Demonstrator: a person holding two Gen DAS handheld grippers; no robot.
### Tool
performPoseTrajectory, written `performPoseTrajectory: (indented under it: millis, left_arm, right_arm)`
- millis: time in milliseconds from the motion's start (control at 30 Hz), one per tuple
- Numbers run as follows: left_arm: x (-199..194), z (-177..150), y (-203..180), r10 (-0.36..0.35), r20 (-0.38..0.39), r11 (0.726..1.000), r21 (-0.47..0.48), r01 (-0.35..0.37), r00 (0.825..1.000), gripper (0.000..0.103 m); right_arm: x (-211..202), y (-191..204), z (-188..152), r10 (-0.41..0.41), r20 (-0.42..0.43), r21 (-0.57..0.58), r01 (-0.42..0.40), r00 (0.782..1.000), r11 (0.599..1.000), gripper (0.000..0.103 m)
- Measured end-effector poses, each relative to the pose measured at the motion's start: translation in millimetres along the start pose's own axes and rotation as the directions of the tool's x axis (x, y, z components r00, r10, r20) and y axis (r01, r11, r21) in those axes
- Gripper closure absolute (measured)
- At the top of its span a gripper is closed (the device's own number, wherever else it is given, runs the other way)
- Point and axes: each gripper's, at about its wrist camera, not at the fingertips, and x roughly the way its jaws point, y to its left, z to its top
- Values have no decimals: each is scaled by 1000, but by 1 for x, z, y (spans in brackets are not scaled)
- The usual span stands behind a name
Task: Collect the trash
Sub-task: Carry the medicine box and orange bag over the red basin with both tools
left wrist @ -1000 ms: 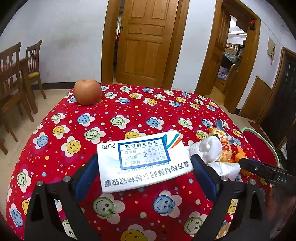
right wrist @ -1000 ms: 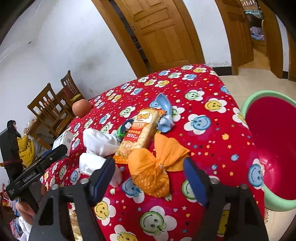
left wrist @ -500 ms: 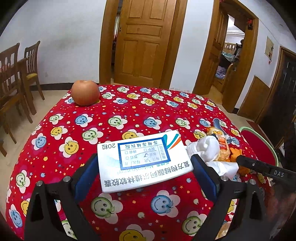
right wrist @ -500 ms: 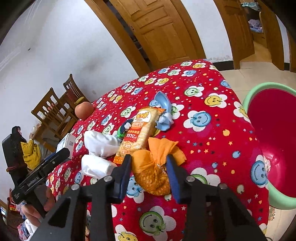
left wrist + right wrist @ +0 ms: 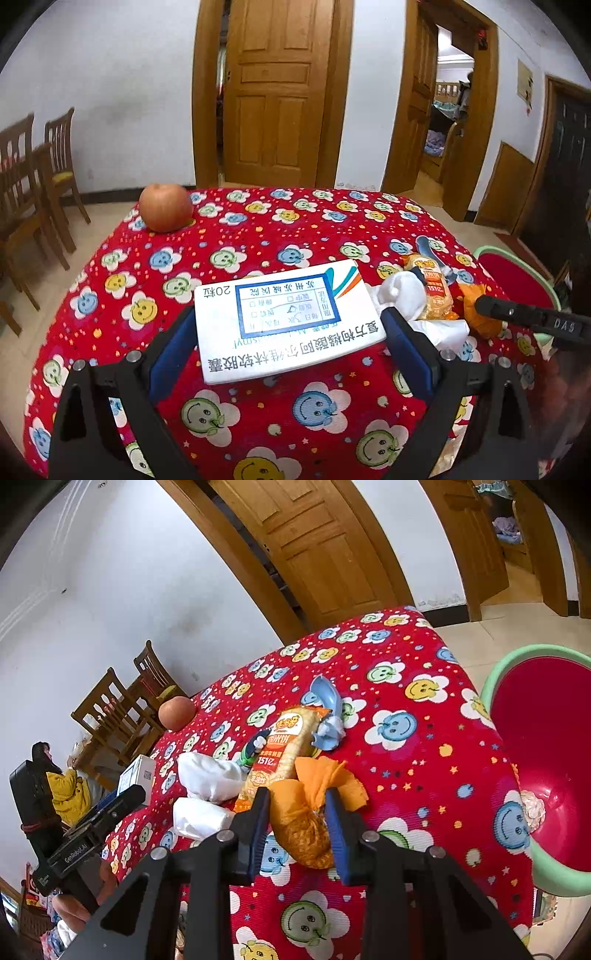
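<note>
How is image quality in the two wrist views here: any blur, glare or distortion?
Left wrist view: sharp, evenly lit; the print on the white box is readable; door frames bow from fisheye. Right wrist view: sharp on the orange wrapper; strongly tilted, curved doorways, dark corners; no glare.

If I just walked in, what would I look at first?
Probably the red tablecloth covered in smiley flowers, with a big apple alone at its far corner. Near the front, the left gripper holds a white box, and the right gripper squeezes an orange wrapper beside a red basin off the table's edge.
</note>
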Motion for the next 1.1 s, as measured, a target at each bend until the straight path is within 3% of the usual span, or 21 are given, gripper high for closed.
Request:
performPoseTrajectory:
  millis: [167, 300, 700, 1100]
  left_arm:
    - [-4, 4, -10, -35, 7, 999, 8, 35, 999, 7]
    - [-8, 7, -19, -20, 20, 1000, 9, 20, 1000, 7]
    - [-30, 19, -62, -103, 63, 994, 45, 100, 993, 7]
    - [-23, 27, -98, -168, 40, 984, 57, 166, 985, 7]
  right_arm:
    - [-7, 1, 2, 13, 20, -16, -12, 1000, 1000, 70]
    - [-11, -4, 3, 15, 26, -12, -15, 1000, 1000, 70]
    - [-30, -15, 9, 19, 74, 11, -19, 997, 1000, 70]
    - [-53, -34, 10, 13, 117, 38, -17, 993, 999, 70]
